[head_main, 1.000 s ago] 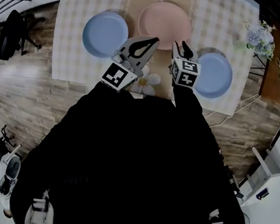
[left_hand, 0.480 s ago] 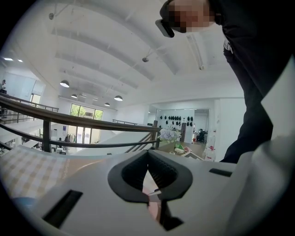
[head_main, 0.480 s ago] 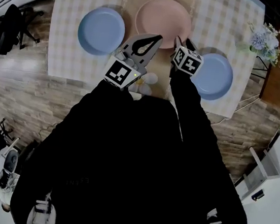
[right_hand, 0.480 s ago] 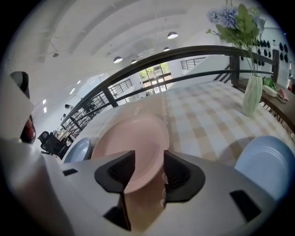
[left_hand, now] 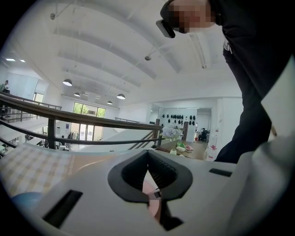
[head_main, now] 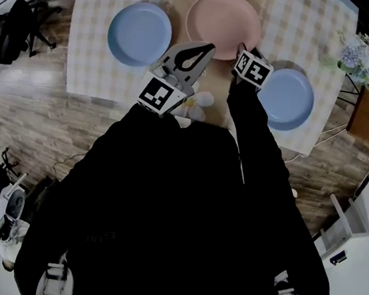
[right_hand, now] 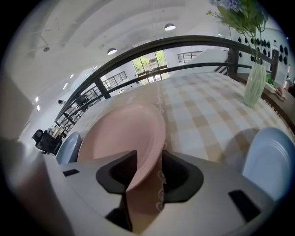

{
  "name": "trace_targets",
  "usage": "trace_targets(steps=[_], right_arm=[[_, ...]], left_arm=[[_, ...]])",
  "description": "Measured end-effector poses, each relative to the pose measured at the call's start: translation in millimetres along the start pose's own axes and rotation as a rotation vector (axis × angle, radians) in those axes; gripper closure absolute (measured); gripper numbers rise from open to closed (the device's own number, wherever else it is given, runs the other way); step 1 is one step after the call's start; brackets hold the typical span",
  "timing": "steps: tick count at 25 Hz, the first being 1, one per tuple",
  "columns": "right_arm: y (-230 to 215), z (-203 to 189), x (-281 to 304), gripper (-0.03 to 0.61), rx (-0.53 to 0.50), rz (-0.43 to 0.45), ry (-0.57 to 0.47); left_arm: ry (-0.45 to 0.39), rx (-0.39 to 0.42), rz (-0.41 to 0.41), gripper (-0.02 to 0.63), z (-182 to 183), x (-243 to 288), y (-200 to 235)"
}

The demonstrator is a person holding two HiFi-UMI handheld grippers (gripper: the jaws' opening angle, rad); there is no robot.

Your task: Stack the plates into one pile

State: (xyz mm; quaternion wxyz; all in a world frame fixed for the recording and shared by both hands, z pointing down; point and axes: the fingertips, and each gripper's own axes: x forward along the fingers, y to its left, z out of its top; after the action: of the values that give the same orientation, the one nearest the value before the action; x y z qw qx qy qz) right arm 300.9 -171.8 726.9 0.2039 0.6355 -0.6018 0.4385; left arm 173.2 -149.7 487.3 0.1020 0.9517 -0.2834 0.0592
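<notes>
On the checked table (head_main: pixel 91 64) lie three plates: a pink plate (head_main: pixel 225 17) at the far middle, a blue plate (head_main: pixel 140 34) to the left and another blue plate (head_main: pixel 285 98) to the right. My right gripper (head_main: pixel 242 48) reaches the pink plate's near right rim. In the right gripper view that pink plate's (right_hand: pixel 120 133) rim runs between the jaws of the right gripper (right_hand: pixel 149 155), which are closing, with a slit still showing at the right pad. My left gripper (head_main: pixel 208 46) hovers just short of the pink plate, its tips together and empty.
A glass vase of pale flowers (head_main: pixel 357 55) stands at the table's far right corner, beyond the right blue plate (right_hand: pixel 269 161). A tan runner (right_hand: pixel 159 99) crosses the table under the pink plate. A railing and a drop lie past the table's far side.
The right gripper has moved forward and a little right, onto the pink plate's near rim. The left gripper has kept its place with its tips together.
</notes>
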Motion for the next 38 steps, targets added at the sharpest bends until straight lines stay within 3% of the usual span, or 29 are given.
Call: trace_targets(steps=[9,23,29,38], right_arm=[[-1,-14,10,0.454,0.029,-0.046,0.063],[2,-15,-5,0.557,0.51,0.046,0.011],[4,-16,-6,0.558,0.649,0.082,-0.002],[24,2,-29,0.558,0.663,0.125,-0.037]], left_arm=[[0.013,0.001,0.027,0.6,-2,-21,13],[0.033,0.025,0.005,0.6,-2,-52,16],[0.014,0.033,-0.032,0.6,6,-55,10],[-0.024,0.044,-0.039,0.6,17,-81,15]])
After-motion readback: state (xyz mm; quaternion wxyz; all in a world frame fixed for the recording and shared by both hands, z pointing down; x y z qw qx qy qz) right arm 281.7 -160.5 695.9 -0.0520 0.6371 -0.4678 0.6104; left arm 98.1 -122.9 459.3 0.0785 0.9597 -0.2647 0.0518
